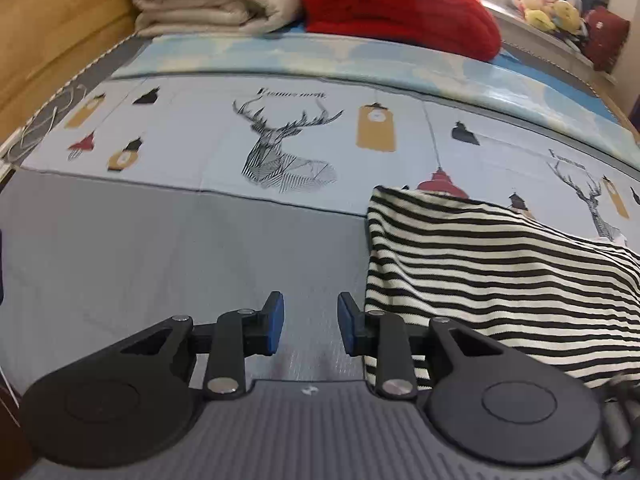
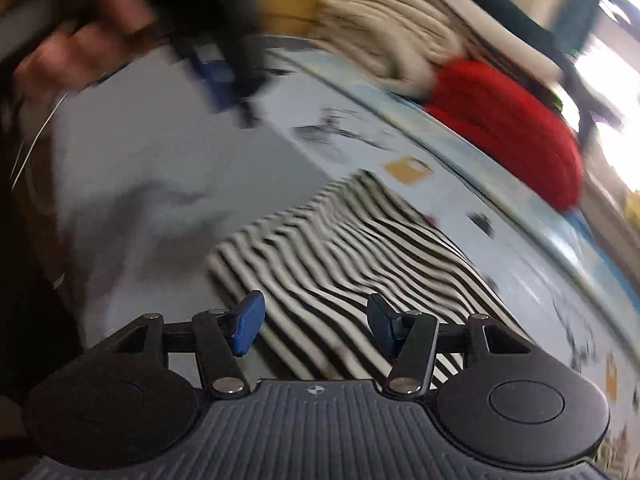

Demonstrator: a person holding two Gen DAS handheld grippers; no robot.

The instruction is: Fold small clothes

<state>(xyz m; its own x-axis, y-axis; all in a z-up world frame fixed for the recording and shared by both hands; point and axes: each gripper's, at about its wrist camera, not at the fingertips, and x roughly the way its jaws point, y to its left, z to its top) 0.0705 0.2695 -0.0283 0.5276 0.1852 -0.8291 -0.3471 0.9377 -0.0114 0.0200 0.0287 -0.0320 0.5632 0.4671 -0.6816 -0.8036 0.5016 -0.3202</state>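
Left wrist: striped garment [image 1: 496,280] lies right of parted fingers [image 1: 274,320].

- You have one black-and-white striped garment [image 1: 500,280] [image 2: 340,264] lying on the bed.
- It looks folded into a rough rectangle, with slight ripples across the top.
- Its left edge runs straight.

**Black linkages, blue pads, ribbed grey housings**

The left gripper [image 1: 311,324] and the right gripper [image 2: 316,322] look alike: black fingers [image 1: 276,322] faced with blue pads [image 2: 249,322], jointed black link bars pinned by silver screws, round black discs on either side, and a ribbed grey body bearing a small crosshair mark. Blurred bare skin of the left hand [image 2: 68,48] shows.
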